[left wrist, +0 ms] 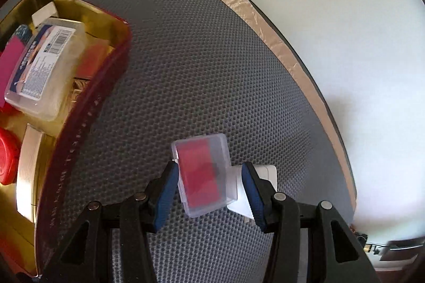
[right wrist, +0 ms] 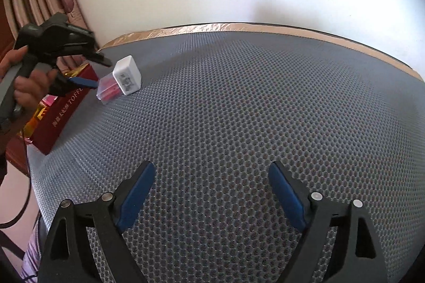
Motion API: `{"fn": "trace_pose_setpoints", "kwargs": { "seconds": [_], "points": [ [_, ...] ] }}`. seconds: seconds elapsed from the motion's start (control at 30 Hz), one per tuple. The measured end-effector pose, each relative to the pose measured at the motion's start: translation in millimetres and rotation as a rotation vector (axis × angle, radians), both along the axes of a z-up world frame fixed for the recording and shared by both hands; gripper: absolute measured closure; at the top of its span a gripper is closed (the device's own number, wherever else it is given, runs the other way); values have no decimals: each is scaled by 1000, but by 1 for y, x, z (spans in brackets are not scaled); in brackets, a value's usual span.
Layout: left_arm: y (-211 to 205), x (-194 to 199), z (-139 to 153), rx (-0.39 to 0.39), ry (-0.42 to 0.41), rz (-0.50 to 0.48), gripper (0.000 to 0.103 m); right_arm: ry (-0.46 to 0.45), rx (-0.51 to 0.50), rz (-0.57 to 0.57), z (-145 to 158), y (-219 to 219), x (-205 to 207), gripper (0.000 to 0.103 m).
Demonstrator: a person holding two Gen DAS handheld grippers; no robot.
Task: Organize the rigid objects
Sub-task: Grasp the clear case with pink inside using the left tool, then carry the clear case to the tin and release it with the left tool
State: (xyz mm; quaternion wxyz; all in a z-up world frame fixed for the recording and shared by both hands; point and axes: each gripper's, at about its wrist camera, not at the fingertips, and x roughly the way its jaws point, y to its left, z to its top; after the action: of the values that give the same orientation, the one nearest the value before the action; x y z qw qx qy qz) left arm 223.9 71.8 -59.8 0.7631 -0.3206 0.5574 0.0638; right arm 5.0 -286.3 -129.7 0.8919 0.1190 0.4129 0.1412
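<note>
A small clear case with a red insert (left wrist: 203,174) lies on the grey honeycomb mat (left wrist: 199,57), leaning against a white plug-like block (left wrist: 267,175). My left gripper (left wrist: 209,164) straddles the case; its left pad sits at the case's edge, while a sliver of the white block shows before the right pad, so the jaws stand open around it. In the right wrist view, the left gripper (right wrist: 102,73) reaches the case (right wrist: 109,91) and the block (right wrist: 127,76) from the left. My right gripper (right wrist: 212,163) is open above bare mat, nothing between its fingers.
A red tin with a gold inside (left wrist: 117,62) stands left of the case, holding a labelled clear box (left wrist: 45,62), a red round lid (left wrist: 8,158) and other small items. Its red side (right wrist: 66,107) shows beside a hand (right wrist: 26,89). Tan tape (left wrist: 239,1) edges the mat by the white wall.
</note>
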Motion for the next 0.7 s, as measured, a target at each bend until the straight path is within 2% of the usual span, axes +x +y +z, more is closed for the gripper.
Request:
{"fn": "trace_pose_setpoints", "kwargs": {
  "seconds": [0.13, 0.2, 0.27, 0.37, 0.53, 0.63, 0.7],
  "points": [
    [-9, 13, -7, 50, 20, 2, 51, 0, 6, 7, 2, 5, 1, 16],
    [-9, 18, -14, 42, 47, 12, 51, 0, 9, 8, 2, 9, 3, 15],
    [-7, 20, -20, 21, 46, 19, 46, 1, 9, 9, 1, 11, 3, 14],
    [-12, 20, -19, 58, 26, 22, 45, 4, 10, 12, 1, 9, 3, 13],
    [-25, 17, -18, 105, 24, -37, 40, 8, 8, 9, 1, 12, 4, 11],
    [-33, 14, -17, 148, 6, -108, 40, 9, 7, 8, 0, 13, 6, 10],
    [-34, 10, -17, 151, -23, -116, 41, 9, 6, 6, 0, 13, 6, 10]
  ]
}}
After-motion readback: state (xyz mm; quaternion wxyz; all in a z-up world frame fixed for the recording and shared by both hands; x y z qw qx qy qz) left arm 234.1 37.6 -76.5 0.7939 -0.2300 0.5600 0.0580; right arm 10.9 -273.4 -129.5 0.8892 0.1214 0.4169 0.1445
